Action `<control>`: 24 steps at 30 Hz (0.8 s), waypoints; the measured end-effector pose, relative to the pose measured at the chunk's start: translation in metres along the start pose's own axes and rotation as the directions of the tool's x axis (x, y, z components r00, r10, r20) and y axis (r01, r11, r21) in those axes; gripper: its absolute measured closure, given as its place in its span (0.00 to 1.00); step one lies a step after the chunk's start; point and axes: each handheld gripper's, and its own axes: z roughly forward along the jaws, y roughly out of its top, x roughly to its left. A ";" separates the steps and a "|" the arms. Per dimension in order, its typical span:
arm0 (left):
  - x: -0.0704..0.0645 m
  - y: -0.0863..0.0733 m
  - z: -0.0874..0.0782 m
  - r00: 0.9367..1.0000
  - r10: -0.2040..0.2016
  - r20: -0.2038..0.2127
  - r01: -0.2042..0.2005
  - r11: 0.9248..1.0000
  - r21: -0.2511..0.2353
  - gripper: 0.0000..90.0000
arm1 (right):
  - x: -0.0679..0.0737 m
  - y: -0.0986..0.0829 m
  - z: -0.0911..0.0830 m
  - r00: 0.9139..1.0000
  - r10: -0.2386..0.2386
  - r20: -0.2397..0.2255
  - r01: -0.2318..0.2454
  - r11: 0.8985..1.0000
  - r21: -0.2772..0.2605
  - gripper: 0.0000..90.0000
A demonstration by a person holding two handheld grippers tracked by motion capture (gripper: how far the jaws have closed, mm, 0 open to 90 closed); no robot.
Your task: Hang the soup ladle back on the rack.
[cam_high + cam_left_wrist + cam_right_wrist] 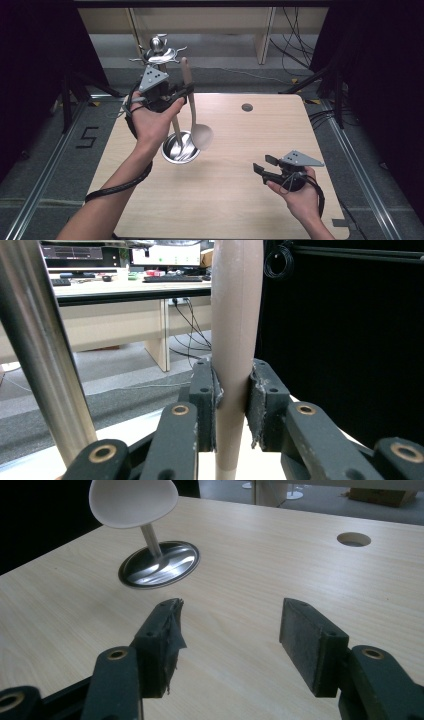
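The left gripper is raised above the table at about 11 o'clock in the high view, its jaws closed tight on the handle of a beige ladle; in the left gripper view the handle stands upright, squeezed between the two pads. The ladle hangs clear of the tabletop, bowl end down, its pale bowl just above and beside the round steel base of a metal utensil stand, whose slim pole rises at 9 o'clock of the handle in the left gripper view, to a hooked top piece. The right gripper sits low over the table at about 4 o'clock in the high view, well apart from the stand, its jaws spread wide with nothing between them; bare wood shows in the gap, and a round cable hole lies at 1 o'clock in the right gripper view
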 end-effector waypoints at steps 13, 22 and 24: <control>0.003 0.000 -0.001 1.000 -0.012 -0.011 0.012 1.000 -0.009 0.83 | 0.001 0.000 0.000 1.000 0.008 0.001 -0.008 1.000 0.015 0.48; 0.004 -0.001 0.000 1.000 -0.022 -0.015 0.022 1.000 -0.008 0.83 | 0.002 -0.002 0.001 1.000 0.015 -0.003 -0.015 1.000 0.008 0.47; 0.004 -0.001 0.000 1.000 -0.025 -0.016 0.025 1.000 -0.008 0.83 | 0.002 -0.002 0.001 1.000 0.015 0.001 -0.015 1.000 0.007 0.47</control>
